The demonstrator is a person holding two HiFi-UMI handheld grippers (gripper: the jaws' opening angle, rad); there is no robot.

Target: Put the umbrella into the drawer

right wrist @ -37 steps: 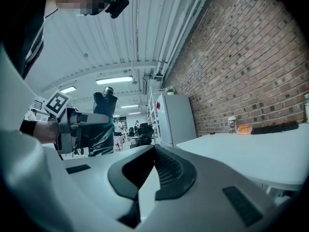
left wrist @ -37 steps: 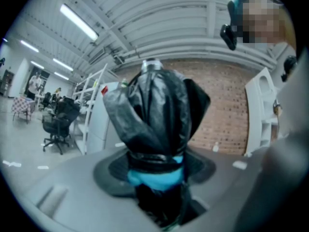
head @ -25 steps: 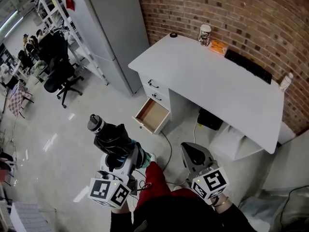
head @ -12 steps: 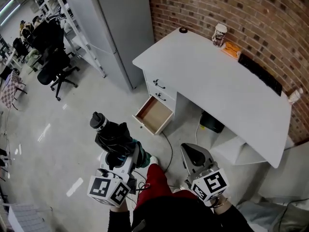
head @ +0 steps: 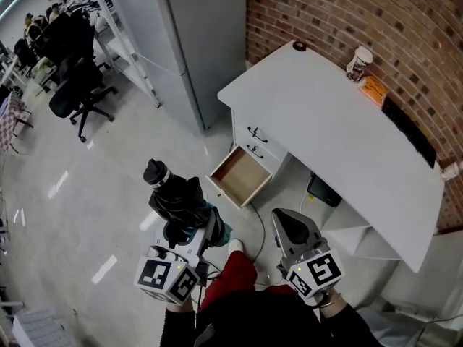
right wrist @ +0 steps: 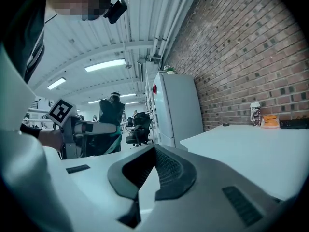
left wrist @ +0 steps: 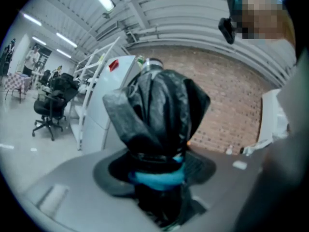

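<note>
left hand-held gripper (head: 189, 228) is clamped on a folded black umbrella (head: 176, 199). in the left gripper view the jaws pinch it low down, right at a blue band, and the bundled fabric (left wrist: 159, 112) sticks up past them. so the umbrella is out over the floor (head: 87, 215), a bit to the left of the open drawer (head: 241, 176) and not touching it. that drawer is the bottom one of the white desk, pulled out, and its wooden inside looks bare.

right hand-held gripper (head: 286, 224) has its jaws closed together with nothing between them, which the right gripper view (right wrist: 153, 151) shows pretty clearly. it sits beside the left one, nearer the desk.

up on the tabletop (head: 325, 118) there's a cup (head: 357, 63), something orange (head: 375, 90) and a black keyboard (head: 409, 133) along the brick wall (head: 405, 20). a tall grey cabinet (head: 192, 42) stands left of the desk.
</note>
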